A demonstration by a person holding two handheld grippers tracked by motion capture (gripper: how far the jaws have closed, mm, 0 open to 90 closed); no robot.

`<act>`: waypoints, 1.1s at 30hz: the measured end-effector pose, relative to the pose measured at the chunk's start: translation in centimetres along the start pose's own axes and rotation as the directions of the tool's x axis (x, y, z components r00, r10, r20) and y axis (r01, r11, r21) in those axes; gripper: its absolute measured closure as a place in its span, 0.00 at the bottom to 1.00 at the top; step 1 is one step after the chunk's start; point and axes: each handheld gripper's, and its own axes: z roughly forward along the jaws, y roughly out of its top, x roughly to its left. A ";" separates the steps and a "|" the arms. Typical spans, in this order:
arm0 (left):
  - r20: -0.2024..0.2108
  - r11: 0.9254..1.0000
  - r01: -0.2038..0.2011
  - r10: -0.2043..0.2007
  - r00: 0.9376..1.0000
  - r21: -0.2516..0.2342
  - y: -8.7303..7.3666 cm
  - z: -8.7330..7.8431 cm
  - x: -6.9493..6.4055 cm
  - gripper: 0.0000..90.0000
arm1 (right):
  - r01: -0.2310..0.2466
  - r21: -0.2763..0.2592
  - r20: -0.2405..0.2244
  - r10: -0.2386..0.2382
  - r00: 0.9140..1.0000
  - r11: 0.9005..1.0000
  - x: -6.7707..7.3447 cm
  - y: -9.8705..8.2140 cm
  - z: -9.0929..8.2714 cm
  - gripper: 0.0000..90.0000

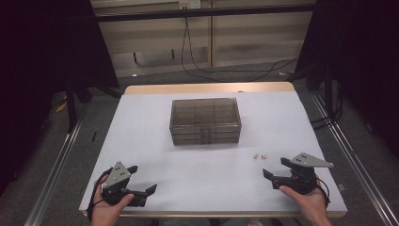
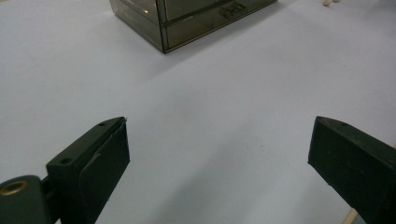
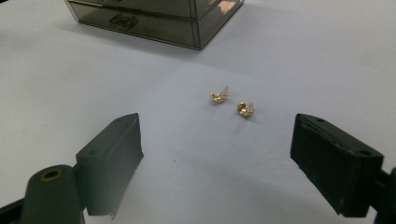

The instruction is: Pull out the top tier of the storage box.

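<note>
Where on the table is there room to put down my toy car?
The white table is bare between the left gripper and the smoky drawer box, left of the box, and behind it up to the far edge. It is tighter at the right front: two tiny gold earrings lie just ahead of the open right gripper.

Two small gold earrings [image 3: 232,103] lay side by side on the white table [image 1: 155,141], close together but apart, each a rounded gold knot with a pale post sticking up toward 1 o'clock in the right gripper view. In the high view the pair [image 1: 259,155] sat at about 4 o'clock from the smoky translucent drawer box [image 1: 205,121], near its front right corner. The box stood shut.
</note>
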 end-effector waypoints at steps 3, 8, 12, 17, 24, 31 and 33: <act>0.001 1.000 0.006 -0.006 1.000 -0.002 0.0 0.1 0.1 0.05 | -0.004 -0.002 -0.006 0.004 1.000 1.000 0.0 0.0 0.0 0.18; 0.010 1.000 0.015 -0.015 1.000 -0.006 0.3 0.2 -0.2 0.05 | -0.009 0.004 -0.006 0.009 1.000 1.000 -0.1 0.0 0.3 0.18; 0.011 1.000 0.012 -0.012 1.000 -0.002 0.4 0.4 -0.4 0.06 | -0.017 0.002 -0.010 0.017 1.000 1.000 -0.2 -0.1 0.2 0.18; 0.007 1.000 -0.022 0.023 1.000 -0.015 1.0 0.6 -0.9 0.06 | -0.013 0.007 -0.030 0.014 0.999 1.000 0.2 0.0 0.4 0.18; 0.029 0.997 -0.081 0.081 0.996 -0.005 1.6 1.4 -1.6 0.07 | -0.002 0.018 -0.033 0.002 0.999 1.000 0.6 0.0 0.5 0.18; 0.037 0.986 -0.166 0.166 0.985 -0.005 2.5 2.1 -2.7 0.12 | 0.006 0.017 -0.034 -0.005 0.999 1.000 0.8 0.0 0.3 0.18; 0.037 0.984 -0.179 0.179 0.983 -0.003 2.8 2.2 -2.9 0.13 | 0.015 0.021 -0.033 -0.015 0.999 1.000 0.9 0.0 0.4 0.18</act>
